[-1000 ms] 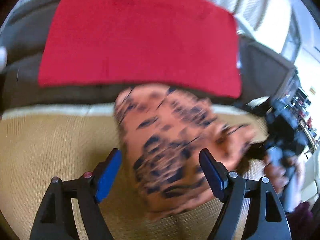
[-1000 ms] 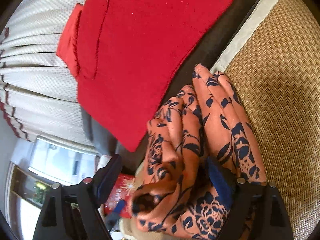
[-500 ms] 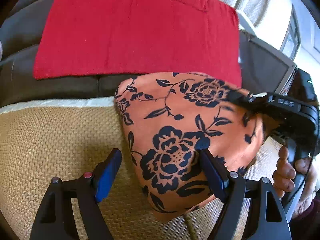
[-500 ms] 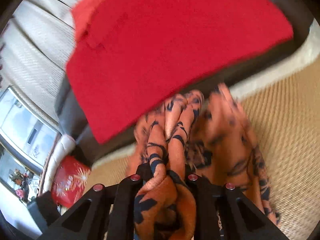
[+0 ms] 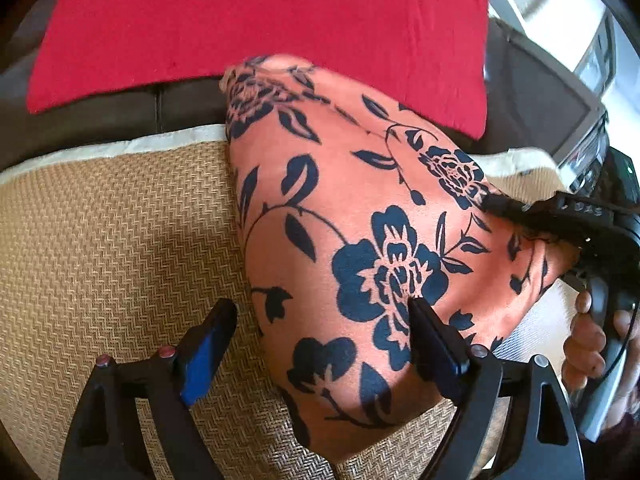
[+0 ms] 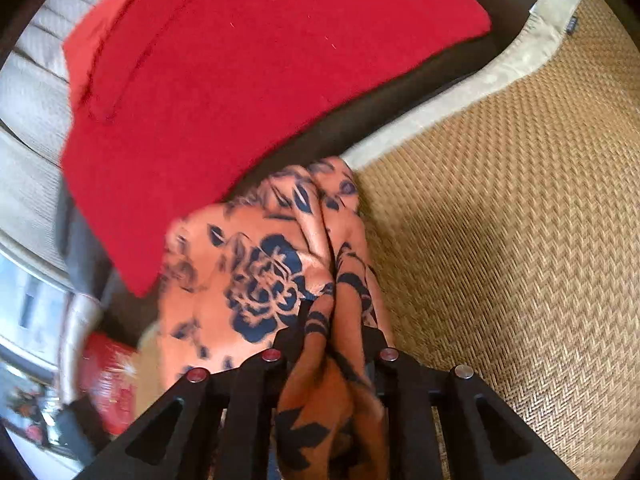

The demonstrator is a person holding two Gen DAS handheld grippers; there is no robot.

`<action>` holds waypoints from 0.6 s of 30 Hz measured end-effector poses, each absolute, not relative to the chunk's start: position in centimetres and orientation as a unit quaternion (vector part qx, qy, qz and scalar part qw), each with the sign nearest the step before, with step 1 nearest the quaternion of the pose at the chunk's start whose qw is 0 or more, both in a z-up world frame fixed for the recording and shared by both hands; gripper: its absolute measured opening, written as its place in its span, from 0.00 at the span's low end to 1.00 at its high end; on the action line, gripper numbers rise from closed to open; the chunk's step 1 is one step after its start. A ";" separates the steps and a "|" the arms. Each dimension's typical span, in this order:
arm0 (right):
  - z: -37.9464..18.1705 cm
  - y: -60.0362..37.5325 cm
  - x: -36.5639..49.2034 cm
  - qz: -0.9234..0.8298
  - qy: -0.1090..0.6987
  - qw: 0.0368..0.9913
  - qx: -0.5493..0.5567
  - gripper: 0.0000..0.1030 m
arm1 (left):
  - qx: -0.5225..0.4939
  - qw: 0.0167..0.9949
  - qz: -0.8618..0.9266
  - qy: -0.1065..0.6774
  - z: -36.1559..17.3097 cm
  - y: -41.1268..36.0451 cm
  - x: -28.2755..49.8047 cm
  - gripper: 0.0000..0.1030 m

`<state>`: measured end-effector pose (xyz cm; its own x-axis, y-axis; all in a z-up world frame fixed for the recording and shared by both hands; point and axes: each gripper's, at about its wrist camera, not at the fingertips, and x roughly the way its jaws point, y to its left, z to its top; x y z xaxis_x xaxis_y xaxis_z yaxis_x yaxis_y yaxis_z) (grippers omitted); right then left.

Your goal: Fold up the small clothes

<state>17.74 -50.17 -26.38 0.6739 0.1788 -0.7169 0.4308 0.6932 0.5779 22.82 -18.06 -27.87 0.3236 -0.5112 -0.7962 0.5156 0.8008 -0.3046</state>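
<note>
Right wrist view: right gripper (image 6: 332,344) fingers pinch one orange floral cloth (image 6: 248,272), loosening slightly; left gripper (image 5: 316,344) fingers spread wide, still widening, astride its edge.

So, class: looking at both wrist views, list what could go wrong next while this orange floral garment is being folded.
1. The right hand-held gripper pinches only a bunched fold of the orange garment with dark blue flowers, and its jaws are easing open, so the cloth may slip out.
2. The left hand-held gripper is open astride the garment's edge and opening further; closing there may catch several layers.
3. The garment overlaps the red felt cloth, which could be dragged along.
</note>
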 end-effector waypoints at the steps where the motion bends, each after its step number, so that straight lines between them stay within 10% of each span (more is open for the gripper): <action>1: -25.4 -50.4 17.5 -0.082 0.373 0.842 0.380 0.22 | 0.008 0.816 -0.313 0.485 -27.9 -18.0 22.8 0.87; 10: -21.5 -49.6 19.8 -0.018 0.333 0.891 0.308 0.23 | 0.028 0.820 -0.320 0.473 -28.3 -19.2 22.4 0.89; 18: -30.1 -50.3 29.2 -0.013 0.531 0.769 0.356 0.18 | 0.035 0.821 -0.324 0.469 -27.8 -19.2 23.3 0.90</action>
